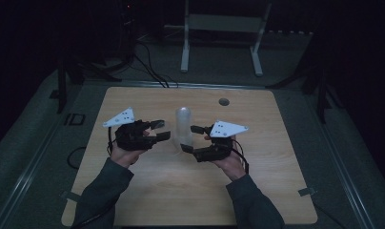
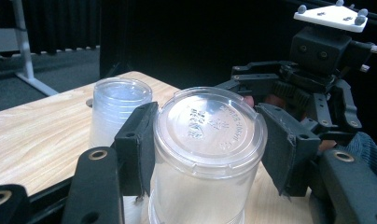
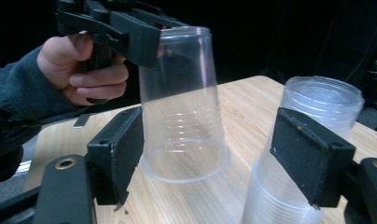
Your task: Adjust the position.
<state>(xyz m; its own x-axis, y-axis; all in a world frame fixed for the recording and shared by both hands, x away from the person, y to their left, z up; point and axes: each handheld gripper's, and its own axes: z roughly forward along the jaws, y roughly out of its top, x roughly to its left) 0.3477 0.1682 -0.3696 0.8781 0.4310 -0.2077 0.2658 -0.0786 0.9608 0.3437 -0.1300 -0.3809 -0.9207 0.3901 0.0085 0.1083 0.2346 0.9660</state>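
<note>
I'm clamping an upturned cup [image 2: 207,154] in my left gripper [image 2: 210,149] just beside the stack [image 3: 308,154]; my right gripper [image 3: 224,161] is standing open, holding nothing, between both.

White frame stand [image 1: 224,28] behind table [image 1: 133,191].

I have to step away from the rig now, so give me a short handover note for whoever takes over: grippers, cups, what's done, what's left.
Left gripper: shut on the single cup, an upside-down clear plastic one, gripped near its base and held clear of the table.
Right gripper: open, pads off the cup, which hangs between its jaws.
Stack of cups: upside down on the wooden table, beside the held cup.
Done: one cup appears to have been separated from the stack.
Left: probably set the single cup down somewhere, then go on with the stack.
</note>
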